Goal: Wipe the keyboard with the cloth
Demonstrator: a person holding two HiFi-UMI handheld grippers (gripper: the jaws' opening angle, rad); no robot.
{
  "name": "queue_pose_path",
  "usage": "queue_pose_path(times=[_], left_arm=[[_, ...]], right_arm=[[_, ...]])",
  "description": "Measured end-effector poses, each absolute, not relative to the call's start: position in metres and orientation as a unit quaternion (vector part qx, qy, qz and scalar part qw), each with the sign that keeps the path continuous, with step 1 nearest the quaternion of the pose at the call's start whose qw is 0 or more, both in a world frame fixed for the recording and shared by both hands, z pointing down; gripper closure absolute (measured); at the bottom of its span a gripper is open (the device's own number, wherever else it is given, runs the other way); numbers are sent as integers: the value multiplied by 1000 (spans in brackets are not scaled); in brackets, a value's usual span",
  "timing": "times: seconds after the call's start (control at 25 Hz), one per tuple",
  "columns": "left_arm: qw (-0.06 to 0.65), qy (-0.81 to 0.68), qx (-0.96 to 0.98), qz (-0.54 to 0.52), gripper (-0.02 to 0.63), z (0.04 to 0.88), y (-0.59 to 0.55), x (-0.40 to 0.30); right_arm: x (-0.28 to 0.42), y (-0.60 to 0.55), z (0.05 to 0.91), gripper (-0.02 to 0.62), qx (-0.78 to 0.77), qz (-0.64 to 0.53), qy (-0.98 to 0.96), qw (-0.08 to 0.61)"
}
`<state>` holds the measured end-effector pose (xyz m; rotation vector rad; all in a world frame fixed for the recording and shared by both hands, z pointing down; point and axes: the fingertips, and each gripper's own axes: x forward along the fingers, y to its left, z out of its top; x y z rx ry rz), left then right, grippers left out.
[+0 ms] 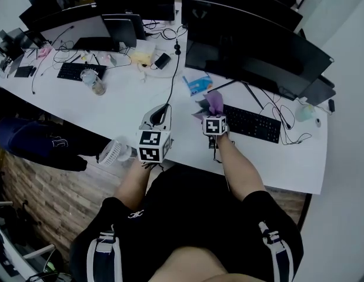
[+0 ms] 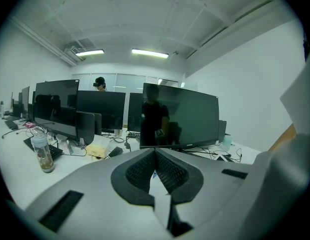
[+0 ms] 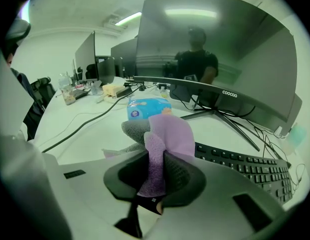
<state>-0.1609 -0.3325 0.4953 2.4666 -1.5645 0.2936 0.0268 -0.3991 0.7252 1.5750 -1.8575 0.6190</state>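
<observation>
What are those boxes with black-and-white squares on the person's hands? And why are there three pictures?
Those cubes are part of two pinching tools called grippers. A person holds one in each hand. The head view comes from a camera on the person's head, looking down at the white table. The other two pictures come from little cameras riding on each gripper. The left gripper has its jaws together, with nothing between them. The right gripper is pinching a purple cloth, close to the left end of a black keyboard. A big monitor and a blue tissue pack are on the table too.
</observation>
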Motion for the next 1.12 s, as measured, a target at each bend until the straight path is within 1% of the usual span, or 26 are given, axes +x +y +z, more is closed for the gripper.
queue_pose_path(times=[0.36,0.64,1.12], left_arm=[[105,-521,842,93,594,498,-327,-148],[107,-509,849,93,595,500,-323,-137],[111,-498,854,99,594,504,-321,-127]], right_arm=[[19,-372,726,505,593,234,-710,300],[15,-357,727,505,584,222,-717,310],[26,-353,728,503,577,228,-724,302]])
